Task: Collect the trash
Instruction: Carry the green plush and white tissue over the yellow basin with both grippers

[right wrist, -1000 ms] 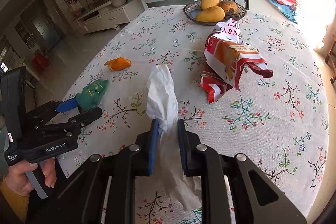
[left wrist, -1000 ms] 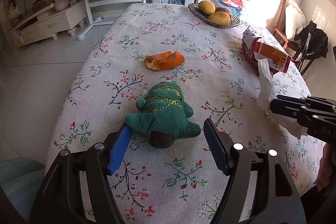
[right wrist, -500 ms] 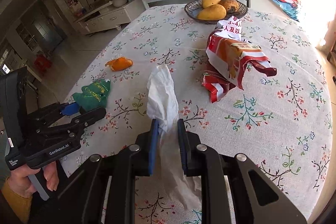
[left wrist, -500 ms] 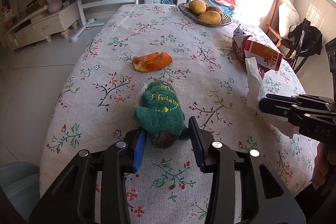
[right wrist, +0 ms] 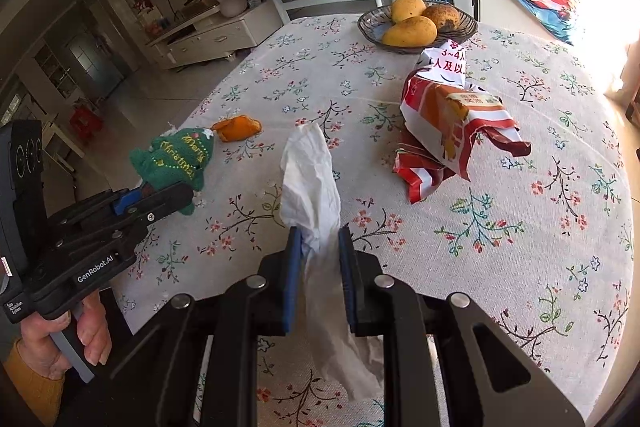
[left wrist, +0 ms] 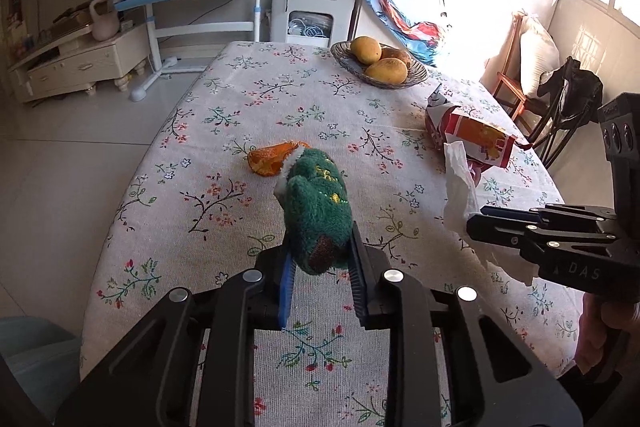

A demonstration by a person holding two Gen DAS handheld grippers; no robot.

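1. Here, the left gripper (left wrist: 320, 263) is seen clamped on the base of a green plush Christmas tree (left wrist: 318, 211); its jaws have just been closing, and the toy is squeezed between the blue pads, tilted up off the table (left wrist: 224, 115).
2. The right gripper (right wrist: 319, 267) is held closed on a crumpled white tissue (right wrist: 310, 179), which is pinched at its middle, one end sticking up beyond the fingers and the other hanging below them.
3. An orange peel (right wrist: 237, 127) is found lying on the floral cloth just beyond the plush tree, away from the grippers.
4. A torn red and white snack wrapper (right wrist: 452, 123) is seen resting on the table to the right of the plush tree, past the tissue.
5. A bowl of mangoes (right wrist: 416, 21) is placed well beyond the plush tree, near the table's far edge.
6. A hand (right wrist: 60, 343) with a yellow sleeve is seen wrapped around the left gripper's handle.
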